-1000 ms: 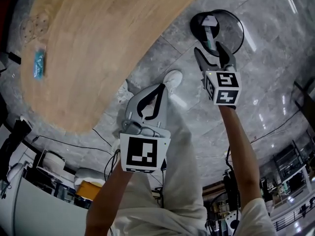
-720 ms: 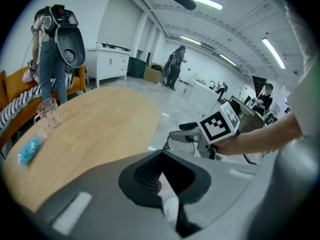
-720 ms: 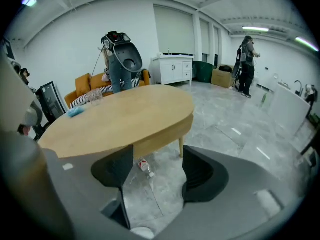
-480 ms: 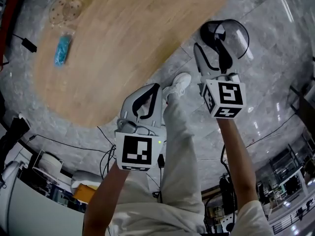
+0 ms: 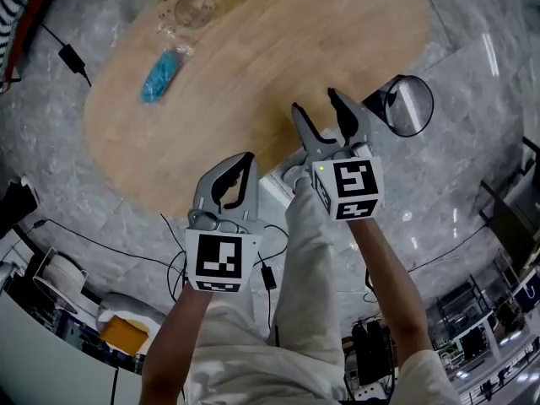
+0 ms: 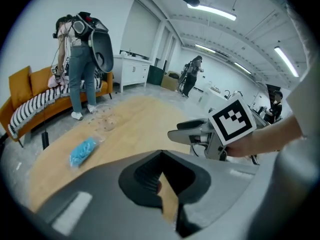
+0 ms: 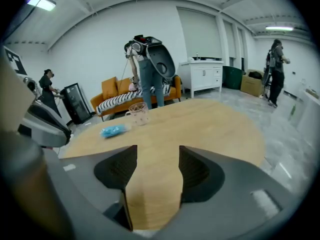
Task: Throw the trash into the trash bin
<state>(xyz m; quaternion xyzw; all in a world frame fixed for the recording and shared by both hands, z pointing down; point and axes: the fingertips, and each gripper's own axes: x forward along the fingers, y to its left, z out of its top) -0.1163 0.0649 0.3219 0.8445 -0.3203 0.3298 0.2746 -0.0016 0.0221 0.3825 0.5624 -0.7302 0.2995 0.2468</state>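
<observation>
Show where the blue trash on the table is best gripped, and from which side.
Probably pinch the blue trash across its narrow middle, coming from above: it lies flat and elongated on the table, with the clear cup near one end.

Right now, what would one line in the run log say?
left gripper shut, empty | right gripper open, empty | blue trash on table, untouched | bin on floor beside table

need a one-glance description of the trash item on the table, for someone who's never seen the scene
Start at the big oval wooden table. Toward its far end from the person stands a clear cup, and beside it lies a small crumpled wrapper. It is the only bright blue, opaque thing on the tabletop.
</observation>
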